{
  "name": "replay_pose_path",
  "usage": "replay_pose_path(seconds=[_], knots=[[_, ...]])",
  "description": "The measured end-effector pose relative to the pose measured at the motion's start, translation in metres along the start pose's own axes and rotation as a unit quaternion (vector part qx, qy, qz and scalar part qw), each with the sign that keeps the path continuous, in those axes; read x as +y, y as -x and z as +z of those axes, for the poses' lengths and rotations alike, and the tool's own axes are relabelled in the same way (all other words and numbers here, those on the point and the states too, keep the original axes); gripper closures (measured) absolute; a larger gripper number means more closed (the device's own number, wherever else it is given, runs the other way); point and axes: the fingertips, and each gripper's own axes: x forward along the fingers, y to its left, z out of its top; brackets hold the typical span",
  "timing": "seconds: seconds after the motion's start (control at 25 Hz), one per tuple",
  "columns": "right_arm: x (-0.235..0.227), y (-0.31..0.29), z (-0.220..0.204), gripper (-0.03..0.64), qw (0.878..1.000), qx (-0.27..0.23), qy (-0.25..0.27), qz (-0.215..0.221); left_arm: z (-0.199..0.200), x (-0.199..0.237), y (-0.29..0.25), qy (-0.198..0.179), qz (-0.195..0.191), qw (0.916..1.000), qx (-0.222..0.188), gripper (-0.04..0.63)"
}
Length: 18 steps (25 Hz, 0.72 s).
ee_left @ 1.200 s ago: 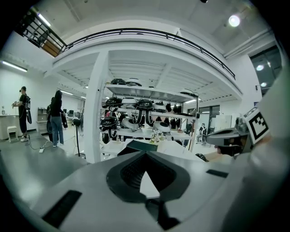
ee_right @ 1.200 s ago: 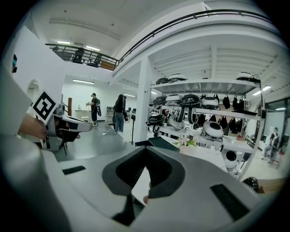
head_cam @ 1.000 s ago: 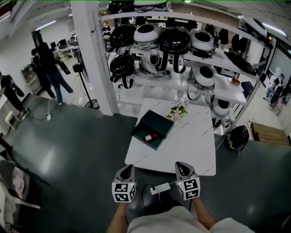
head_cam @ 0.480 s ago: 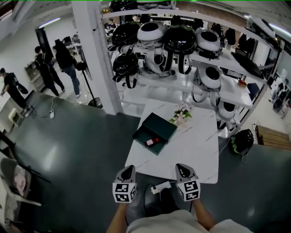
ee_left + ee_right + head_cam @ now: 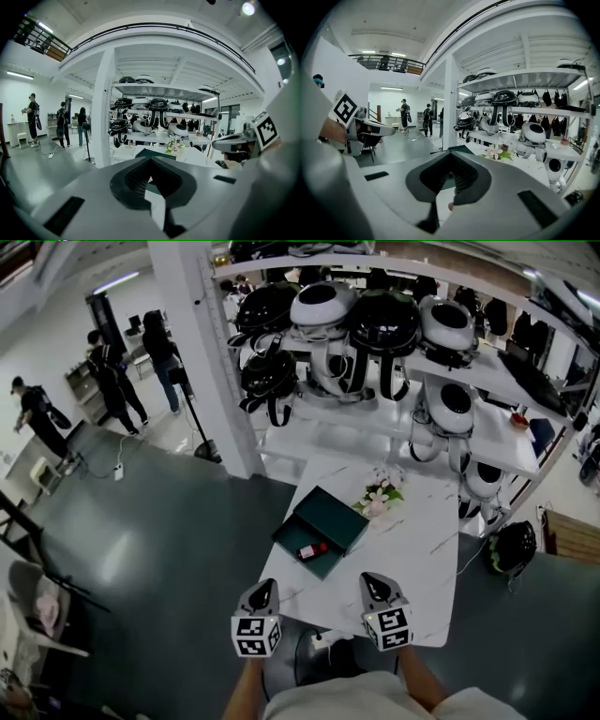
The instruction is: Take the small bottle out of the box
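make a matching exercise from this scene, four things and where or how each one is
Column one
1 small bottle
2 flowers
3 left gripper
4 helmets

Column two
A on the shelves behind the table
B inside the open box
C on the table beside the box
D shut, empty

Pairs: 1-B, 2-C, 3-D, 4-A

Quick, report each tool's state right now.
Left tool: closed, holding nothing.
Right tool: closed, holding nothing.
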Motion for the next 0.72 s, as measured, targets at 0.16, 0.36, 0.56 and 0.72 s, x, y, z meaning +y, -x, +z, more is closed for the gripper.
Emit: replay_pose_path(seconds=[0.16,0.36,0.56,0.72], knots=[[-0.030,-0.015,0.002,0.597,1.000,-0.003,0.000,0.010,0.009,-0.012,-0.027,-0.003,0.010,0.9999,-0.001,0.577],[-0.055,-0.031,0.002,0.597,1.000,-0.005,-0.003,0.028,0.014,-0.023,-0.049,-0.005,0.026,0.9996,0.001,0.577],[-0.061,-0.045,0.003,0.597,0.999,-0.004,-0.004,0.053,0.020,-0.026,-0.060,-0.008,0.043,0.9990,0.004,0.577],[-0.063,-0.053,-0.003,0.597,0.998,0.001,-0.007,0.070,0.019,-0.027,-0.065,-0.008,0.052,0.9985,0.013,0.577]])
